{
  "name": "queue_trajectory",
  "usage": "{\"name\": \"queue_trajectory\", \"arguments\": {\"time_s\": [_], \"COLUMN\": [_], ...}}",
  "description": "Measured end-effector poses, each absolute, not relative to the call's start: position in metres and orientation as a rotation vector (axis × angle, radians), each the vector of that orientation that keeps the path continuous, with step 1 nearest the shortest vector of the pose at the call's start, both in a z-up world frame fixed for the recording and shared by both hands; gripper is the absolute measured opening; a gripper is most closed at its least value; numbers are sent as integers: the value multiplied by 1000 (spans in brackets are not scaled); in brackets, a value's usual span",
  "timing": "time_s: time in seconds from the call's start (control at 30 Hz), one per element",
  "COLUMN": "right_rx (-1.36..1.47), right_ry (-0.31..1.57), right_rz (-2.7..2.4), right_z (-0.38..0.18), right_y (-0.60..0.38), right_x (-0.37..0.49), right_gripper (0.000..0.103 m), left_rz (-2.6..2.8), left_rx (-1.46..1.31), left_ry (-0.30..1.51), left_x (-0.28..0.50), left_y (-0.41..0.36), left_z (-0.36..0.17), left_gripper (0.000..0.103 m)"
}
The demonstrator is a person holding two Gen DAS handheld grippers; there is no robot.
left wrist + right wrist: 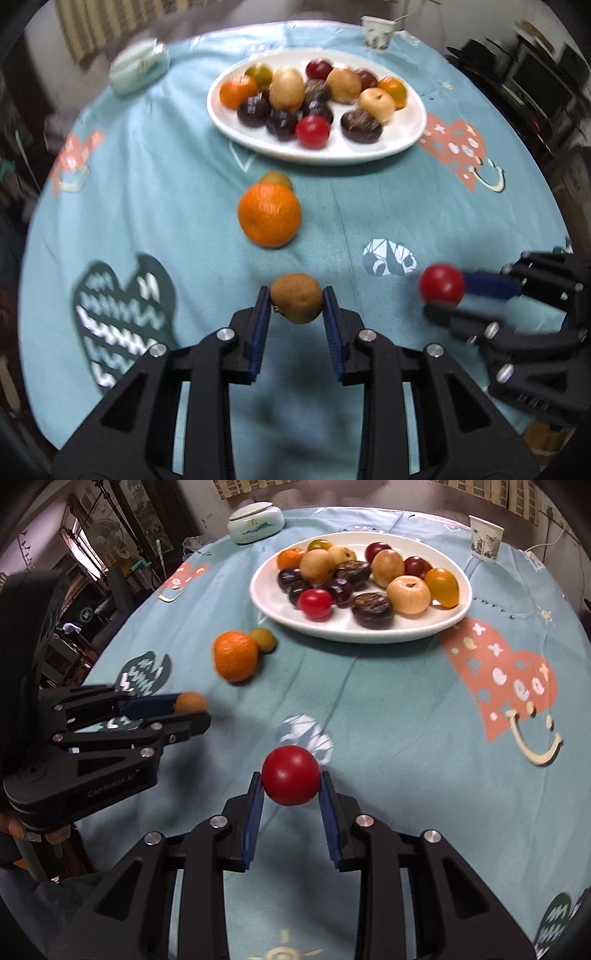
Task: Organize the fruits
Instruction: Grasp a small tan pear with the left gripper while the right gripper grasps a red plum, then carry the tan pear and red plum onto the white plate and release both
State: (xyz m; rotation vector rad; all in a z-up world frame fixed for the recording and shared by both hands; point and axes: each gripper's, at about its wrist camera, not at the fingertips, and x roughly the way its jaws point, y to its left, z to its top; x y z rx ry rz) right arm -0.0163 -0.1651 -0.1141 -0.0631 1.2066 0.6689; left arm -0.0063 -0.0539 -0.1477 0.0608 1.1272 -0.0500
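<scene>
My left gripper (297, 301) is shut on a small brown fruit (296, 302), held just above the blue tablecloth; the same fruit (190, 702) shows in the right wrist view. My right gripper (291, 779) is shut on a red tomato (291, 774), seen from the side as the tomato (441, 284) in the left wrist view. An orange (269, 215) and a small greenish fruit (276, 180) lie loose on the cloth before the white oval plate (391, 147). The plate (406, 631) holds several mixed fruits.
A lidded ceramic jar (255, 520) stands at the far left of the round table (369, 701). A paper cup (484, 539) stands at the far right. Dark furniture and a fan surround the table.
</scene>
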Motion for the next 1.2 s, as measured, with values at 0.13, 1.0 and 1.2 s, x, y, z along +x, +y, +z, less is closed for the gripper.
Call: {"name": "queue_trajectory", "arguments": {"time_s": [0.13, 1.0, 1.2], "right_rx": [-42, 60, 61], "right_ry": [1206, 1150, 1138], "right_rz": [686, 532, 532], "right_z": [-111, -90, -87], "right_y": [-151, -158, -159], "right_x": [-32, -30, -10], "right_gripper": [31, 31, 31], "left_rz": [-72, -233, -230], "left_rx": [125, 192, 176], "left_ry": [1060, 973, 974], "left_x": [-12, 28, 45], "left_y": [-57, -68, -65], "left_z": [-125, -94, -94], "left_gripper": [29, 29, 29]}}
